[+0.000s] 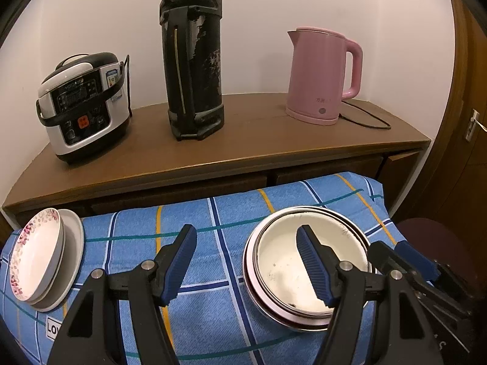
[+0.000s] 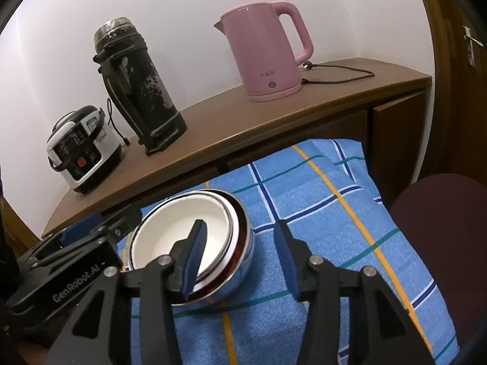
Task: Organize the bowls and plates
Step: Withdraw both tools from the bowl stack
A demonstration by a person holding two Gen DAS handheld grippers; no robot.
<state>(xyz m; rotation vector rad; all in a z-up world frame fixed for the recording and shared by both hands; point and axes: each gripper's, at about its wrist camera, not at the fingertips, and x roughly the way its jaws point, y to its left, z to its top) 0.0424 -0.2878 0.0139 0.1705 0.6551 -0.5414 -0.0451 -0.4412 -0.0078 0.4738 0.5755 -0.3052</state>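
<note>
We see nested steel bowls point(image 1: 307, 266) on the blue checked cloth point(image 1: 213, 243) — a white-lined bowl sits inside the outer ones, with only small specks in it. Our left hand-held gripper point(image 1: 246, 249) hangs released, one finger over that white bowl. Our right hand-held gripper point(image 2: 240, 243) is spread wide too, gripping nothing, one finger above the bowls' rim. At far left, a floral bowl point(image 1: 35, 257) rests in a white plate point(image 1: 71, 261).
</note>
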